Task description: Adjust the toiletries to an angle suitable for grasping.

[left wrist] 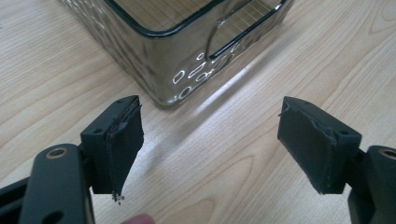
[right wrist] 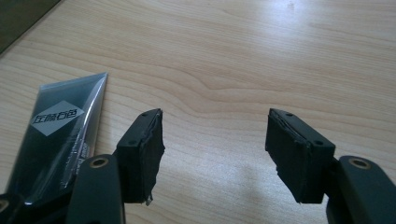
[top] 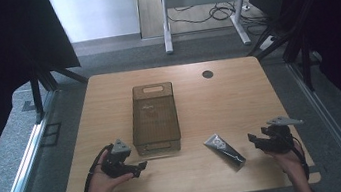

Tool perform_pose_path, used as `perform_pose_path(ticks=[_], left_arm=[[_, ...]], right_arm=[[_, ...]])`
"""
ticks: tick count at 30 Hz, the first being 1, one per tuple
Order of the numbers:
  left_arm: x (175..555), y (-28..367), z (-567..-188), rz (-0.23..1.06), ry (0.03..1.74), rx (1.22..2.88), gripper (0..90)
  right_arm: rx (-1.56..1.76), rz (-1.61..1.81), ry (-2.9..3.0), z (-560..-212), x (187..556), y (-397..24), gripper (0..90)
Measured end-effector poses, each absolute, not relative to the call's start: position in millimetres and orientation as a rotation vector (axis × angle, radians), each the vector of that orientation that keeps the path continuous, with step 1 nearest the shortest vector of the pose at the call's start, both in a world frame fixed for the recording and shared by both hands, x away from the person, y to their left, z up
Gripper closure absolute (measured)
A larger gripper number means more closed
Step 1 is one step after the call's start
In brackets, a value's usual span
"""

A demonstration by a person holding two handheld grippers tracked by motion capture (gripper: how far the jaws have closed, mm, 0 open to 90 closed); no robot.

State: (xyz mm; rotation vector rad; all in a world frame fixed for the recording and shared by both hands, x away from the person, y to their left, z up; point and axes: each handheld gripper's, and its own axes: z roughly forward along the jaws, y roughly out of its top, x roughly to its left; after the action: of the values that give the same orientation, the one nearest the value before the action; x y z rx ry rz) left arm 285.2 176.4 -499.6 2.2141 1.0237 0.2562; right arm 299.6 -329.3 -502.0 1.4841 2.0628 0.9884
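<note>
A clear smoky plastic bin (top: 154,118) stands in the middle of the wooden table (top: 239,96), long side running away from me; its near corner (left wrist: 177,60) shows in the left gripper view. A dark tube with a white label (top: 224,150) lies flat to the bin's right, and it also appears at the left of the right gripper view (right wrist: 51,140). My left gripper (top: 141,168) is open beside the bin's near left corner, holding nothing (left wrist: 210,144). To the right of the tube, my right gripper (top: 252,138) is open and empty over bare wood (right wrist: 215,149).
A round cable hole (top: 207,74) sits near the table's far edge. Beyond the table are a white desk frame (top: 202,15) and floor cables (top: 217,12). Dark curtains hang on both sides, with metal rails along the floor.
</note>
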Motion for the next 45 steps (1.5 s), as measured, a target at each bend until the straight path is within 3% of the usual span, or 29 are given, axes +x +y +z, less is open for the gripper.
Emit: perform_pose_path(ticks=[15, 23, 30, 36, 45], left_arm=[[288.1, 180.2, -500.3, 0.235, 1.033, 2.204, 22.5], [282.4, 190.6, -489.0, 0.266, 1.054, 2.154, 22.6], [273.2, 191.2, -475.4, 0.287, 1.033, 2.123, 22.6], [270.7, 187.4, -471.1, 0.277, 1.01, 2.114, 22.7], [271.1, 183.8, -471.6, 0.279, 1.004, 2.129, 22.7]], right_arm=[[1.495, 1.03, 2.09, -504.4, 289.9, -335.5, 47.5], [1.447, 0.997, 2.185, -497.4, 287.7, -339.9, 70.9], [1.447, 0.999, 2.329, -483.0, 288.4, -339.4, 84.0], [1.44, 0.906, 2.413, -460.3, 297.7, -344.4, 89.2], [1.348, 0.802, 2.55, -441.8, 310.5, -322.4, 89.6]])
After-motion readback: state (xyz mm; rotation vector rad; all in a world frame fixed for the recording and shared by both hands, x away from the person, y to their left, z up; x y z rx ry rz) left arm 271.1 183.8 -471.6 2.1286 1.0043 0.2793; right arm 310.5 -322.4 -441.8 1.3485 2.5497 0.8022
